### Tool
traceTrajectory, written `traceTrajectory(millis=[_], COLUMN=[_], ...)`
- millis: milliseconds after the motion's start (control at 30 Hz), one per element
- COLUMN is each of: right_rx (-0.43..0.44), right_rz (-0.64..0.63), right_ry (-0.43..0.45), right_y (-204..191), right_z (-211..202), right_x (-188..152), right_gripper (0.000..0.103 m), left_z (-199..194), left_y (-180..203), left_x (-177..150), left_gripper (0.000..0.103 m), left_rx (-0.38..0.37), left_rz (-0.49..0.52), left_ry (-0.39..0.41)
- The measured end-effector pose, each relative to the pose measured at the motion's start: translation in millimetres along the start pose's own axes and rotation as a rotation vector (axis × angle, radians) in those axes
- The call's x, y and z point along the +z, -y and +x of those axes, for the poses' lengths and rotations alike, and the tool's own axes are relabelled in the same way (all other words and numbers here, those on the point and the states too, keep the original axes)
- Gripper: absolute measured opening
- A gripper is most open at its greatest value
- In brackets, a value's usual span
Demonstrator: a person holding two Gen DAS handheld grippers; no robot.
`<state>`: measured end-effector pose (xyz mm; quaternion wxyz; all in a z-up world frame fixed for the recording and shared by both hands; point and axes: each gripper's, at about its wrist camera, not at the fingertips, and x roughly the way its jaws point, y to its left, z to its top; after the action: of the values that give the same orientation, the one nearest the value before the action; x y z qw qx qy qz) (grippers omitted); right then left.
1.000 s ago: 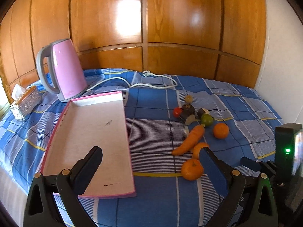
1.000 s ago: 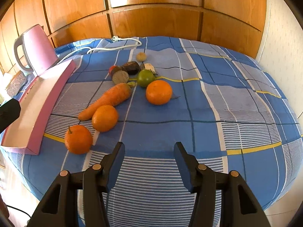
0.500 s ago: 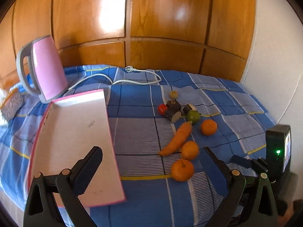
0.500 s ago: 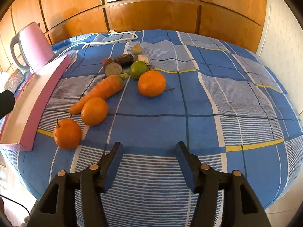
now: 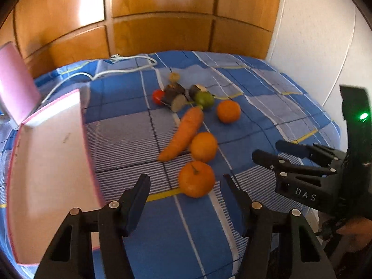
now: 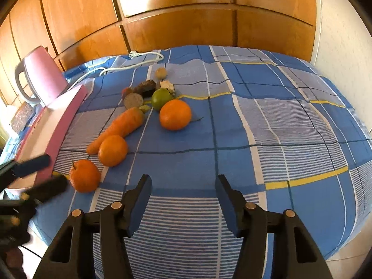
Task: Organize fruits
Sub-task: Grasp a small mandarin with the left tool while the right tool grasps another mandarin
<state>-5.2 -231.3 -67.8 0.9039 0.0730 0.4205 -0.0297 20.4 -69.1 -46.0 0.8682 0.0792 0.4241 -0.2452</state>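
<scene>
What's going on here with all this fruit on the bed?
A person holds a two-finger gripper in each hand over a blue checked bedspread. The left gripper, jaws just narrowing but nothing clamped, lines up on the nearest round orange with a stem. The right gripper hovers open over bare cloth. The pink-edged tray holds no fruit.

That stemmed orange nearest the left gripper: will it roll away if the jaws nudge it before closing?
Probably, a little. The stemmed orange is round and rests free on the checked cloth, so an off-centre touch could roll it. The soft, slightly rumpled cloth should slow it. The left gripper has just been closing, with the fruit ahead of its tips, not between them. The rind looks firm enough for a moderate squeeze.
</scene>
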Motion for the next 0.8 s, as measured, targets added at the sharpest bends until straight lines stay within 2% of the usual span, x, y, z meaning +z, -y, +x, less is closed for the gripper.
traceTrajectory(millis=[233,500,633,800], right_rx=[0.016,0.048,0.097,0.181], right_rz=[-0.007,-0.021,-0.013,-0.01], right_ry=[-0.006,-0.002,-0.013,-0.033], right_y=[-4.3,-13.6,-18.9,-31.3], right_z=[3.0,3.7,6.7,13.7], right_x=[3.3,10.7,17.8,28.0], right_gripper=[0.058,0.058,0.058,0.058], left_z=[19.1,35.5,28.3,14.2], left_y=[1.7,1.9,-1.0,-9.1], left_x=[1.4,-3.6,-2.7,-2.0], left_gripper=[0.056,0.04,0.039,0.039], left_rx=[0.011,-0.027,-0.019,0.025], left_rz=[-0.024,-0.053,-0.067,-0.091], left_ry=[-0.019,-0.056,-0.022,0.031])
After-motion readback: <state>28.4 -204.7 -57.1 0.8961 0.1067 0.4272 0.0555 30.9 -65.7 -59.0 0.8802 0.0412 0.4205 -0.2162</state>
